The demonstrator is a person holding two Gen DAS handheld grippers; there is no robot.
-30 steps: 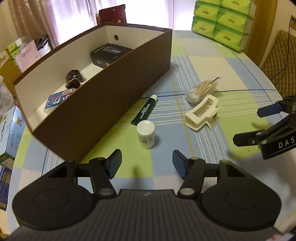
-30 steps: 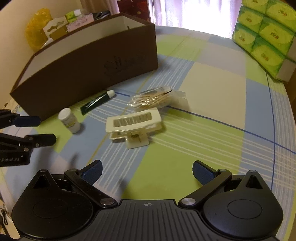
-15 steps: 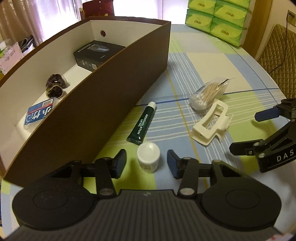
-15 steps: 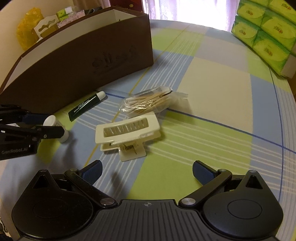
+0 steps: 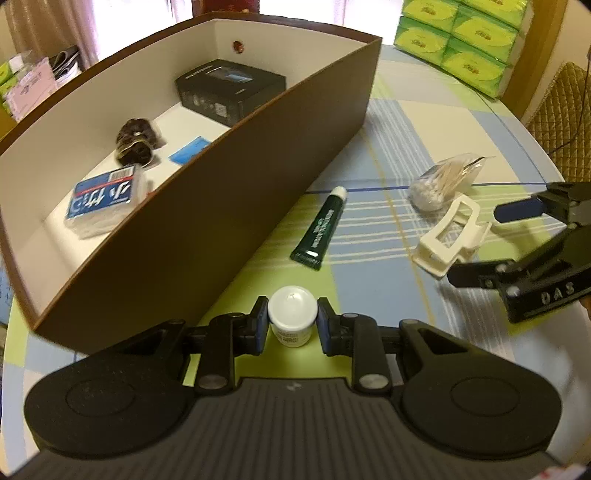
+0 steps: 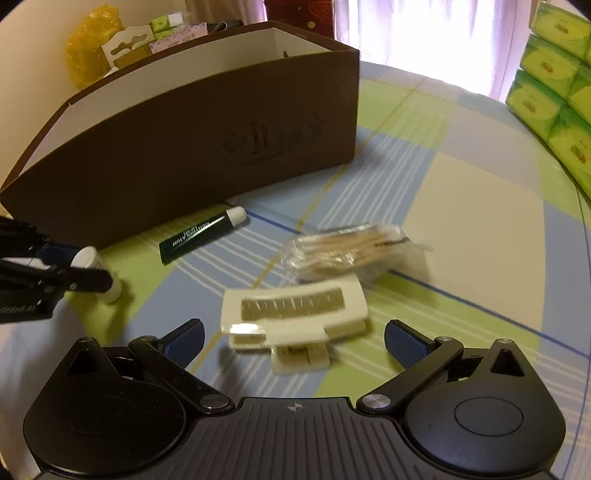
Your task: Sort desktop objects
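Note:
A small white bottle (image 5: 292, 314) stands on the checked tablecloth, and my left gripper (image 5: 291, 325) is closing on it, both pads touching its cap. My right gripper (image 6: 293, 339) is open, low over the table, with a cream hair clip (image 6: 295, 310) lying between its wide-set fingers without touching them. A dark green tube (image 5: 321, 230) lies beside the brown box (image 5: 221, 206). A clear bag of cotton swabs (image 6: 351, 251) rests just beyond the clip. Inside the box are a black carton (image 5: 229, 88), a dark scrunchie (image 5: 136, 142) and a blue pack (image 5: 105, 195).
Green tissue packs (image 5: 465, 33) are stacked at the table's far right. A quilted chair back (image 5: 561, 122) stands past the right edge. A yellow bag (image 6: 88, 44) and small boxes sit behind the brown box. The round table's edge curves close on the right.
My left gripper moved forward and down over the white bottle and its jaws narrowed onto it. My right gripper advanced until the hair clip lay between its open fingers.

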